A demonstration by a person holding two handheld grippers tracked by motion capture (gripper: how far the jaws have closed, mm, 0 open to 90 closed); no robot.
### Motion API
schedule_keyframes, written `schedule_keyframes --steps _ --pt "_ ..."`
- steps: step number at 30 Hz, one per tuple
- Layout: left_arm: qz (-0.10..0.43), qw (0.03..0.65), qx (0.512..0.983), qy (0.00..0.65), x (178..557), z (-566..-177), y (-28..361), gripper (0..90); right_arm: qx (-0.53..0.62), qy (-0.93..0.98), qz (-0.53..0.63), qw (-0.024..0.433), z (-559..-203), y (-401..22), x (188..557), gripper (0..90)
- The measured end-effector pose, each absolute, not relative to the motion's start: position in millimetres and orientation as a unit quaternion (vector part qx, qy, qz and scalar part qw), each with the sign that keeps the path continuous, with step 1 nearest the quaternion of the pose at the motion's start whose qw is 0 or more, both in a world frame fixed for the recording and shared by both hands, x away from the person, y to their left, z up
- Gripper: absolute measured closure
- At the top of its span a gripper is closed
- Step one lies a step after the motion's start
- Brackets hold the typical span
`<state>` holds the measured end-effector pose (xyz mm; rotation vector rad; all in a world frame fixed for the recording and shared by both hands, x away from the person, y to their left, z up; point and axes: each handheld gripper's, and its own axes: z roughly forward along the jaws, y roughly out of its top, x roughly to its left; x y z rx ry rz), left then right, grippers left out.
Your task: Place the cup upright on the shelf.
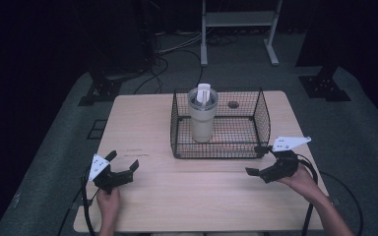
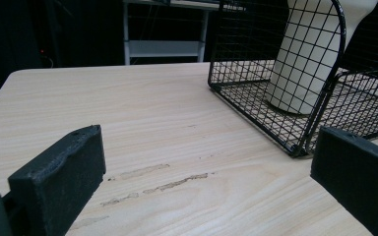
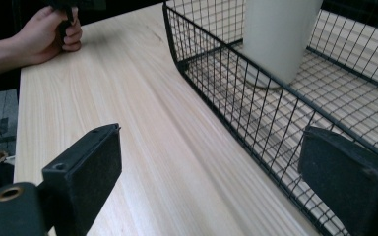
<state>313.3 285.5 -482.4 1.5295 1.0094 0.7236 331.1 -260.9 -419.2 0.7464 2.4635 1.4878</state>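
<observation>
Both hand-held grippers sit low at the near edge of the worktop (image 1: 142, 194), jaws spread apart and empty. Left hand-held gripper (image 1: 124, 167) rests near-left, angled toward the basket's near-left corner; right hand-held gripper (image 1: 259, 160) lies near-right, just beside the basket's near-right corner. Likely a ready stance: each flanks the basket so either can reach in, and the gap between the jaws is wide enough to take something bulky.

Wire basket (image 1: 219, 153): black mesh, open-topped, standing on the far middle of the worktop. Tumbler (image 1: 202, 115) stands upright inside it, toward its left half, apart from the walls as far as I can tell. Nothing touches it.

Tumbler appearance: pale cream body, tapering to a narrower base, wider at top. Clear-looking lid with a white straw or spout piece rising from it. In the left gripper view, the tapered body (image 2: 311, 59) shows through the mesh, smooth and matte. Surface unmarked; whether it has a handle is unclear.
</observation>
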Motion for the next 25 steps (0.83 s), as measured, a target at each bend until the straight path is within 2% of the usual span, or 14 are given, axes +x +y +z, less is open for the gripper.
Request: schedule_keyframes --steps 25 --pt "0.306 0.553 0.647 0.427 313 -482 285 0.0 0.270 0.823 0.493 0.079 -450 -272 310 8.7"
